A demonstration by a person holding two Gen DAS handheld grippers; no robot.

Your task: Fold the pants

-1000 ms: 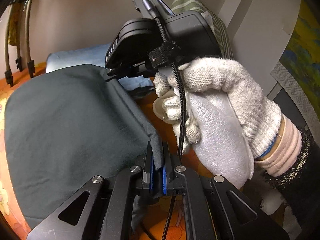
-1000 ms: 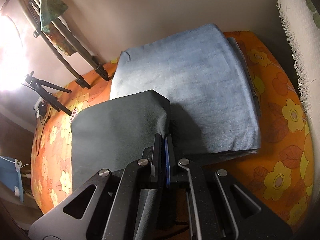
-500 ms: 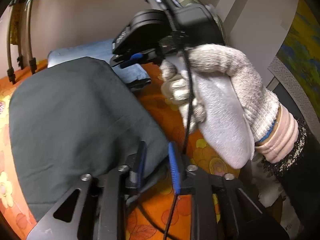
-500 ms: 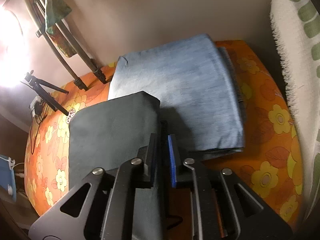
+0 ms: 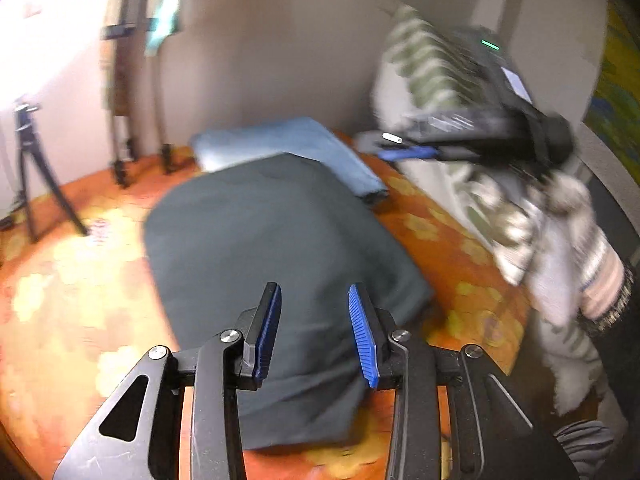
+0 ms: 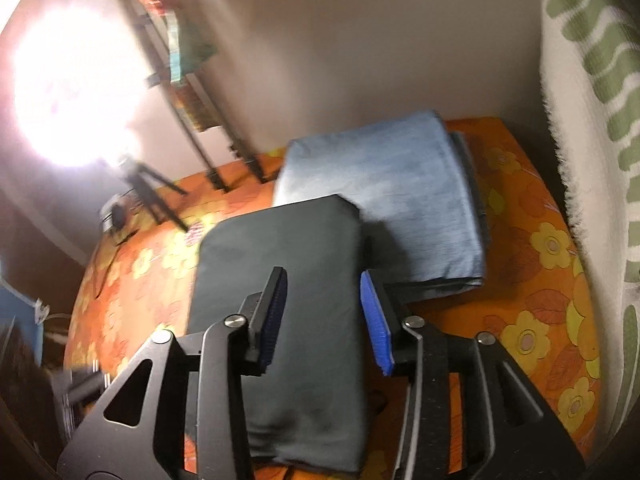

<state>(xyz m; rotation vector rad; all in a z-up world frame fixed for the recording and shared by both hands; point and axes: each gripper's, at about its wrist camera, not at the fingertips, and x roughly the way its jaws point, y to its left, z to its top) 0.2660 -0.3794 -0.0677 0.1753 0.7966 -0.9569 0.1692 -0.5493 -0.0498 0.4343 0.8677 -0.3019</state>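
Two grippers held wide apart above folded dark pants

Both grip nothing. The left gripper (image 5: 314, 330) and right gripper (image 6: 324, 316) hover over the folded dark pants (image 6: 280, 300), which lie flat on an orange floral sheet (image 6: 532, 312). Their far end overlaps a folded blue garment (image 6: 384, 196). A tripod (image 5: 36, 184) stands nearby.

Readable text: none that I can make out in either of my wrist views.
Labels, brands, numbers: none legible; both views are motion-blurred.
Device ahead-right of my left tool: the right gripper (image 5: 404, 155) carries a green light and a pale screen, but no characters can be read.
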